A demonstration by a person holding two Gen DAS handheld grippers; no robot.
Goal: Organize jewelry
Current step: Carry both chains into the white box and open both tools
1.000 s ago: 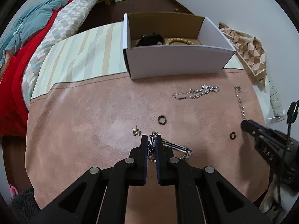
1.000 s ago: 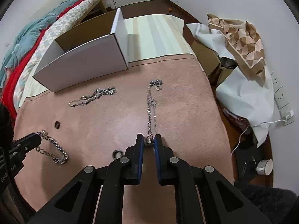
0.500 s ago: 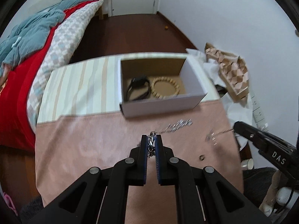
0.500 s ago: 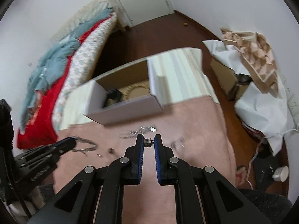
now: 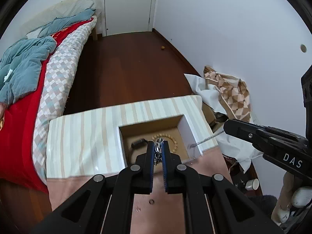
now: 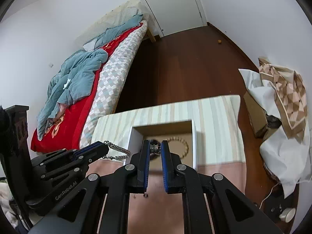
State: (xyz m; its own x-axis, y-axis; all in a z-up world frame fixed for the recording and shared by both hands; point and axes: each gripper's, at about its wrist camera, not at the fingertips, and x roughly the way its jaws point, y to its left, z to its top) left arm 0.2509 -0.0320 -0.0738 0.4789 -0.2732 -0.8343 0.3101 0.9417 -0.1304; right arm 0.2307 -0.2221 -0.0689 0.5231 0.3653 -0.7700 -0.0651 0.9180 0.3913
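Two chains are now hanging above the white box [image 5: 195,132] instead of lying on the pink cloth [image 5: 206,173] — left gripper [image 5: 158,148] pinching the thick chain [image 6: 117,148], right gripper [image 6: 155,149] pinching the thin necklace [image 5: 202,141] — so dropping them in is looking imminent.

White capital letters "DAS" are showing on the side of the black plastic right gripper [image 5: 226,127] as it is reaching in from the right edge of the left wrist view. In the right wrist view, pale lettering reading "GenRobot.AI" is running along the body of the black plastic left gripper [image 6: 106,146]. No other writing is legible anywhere.
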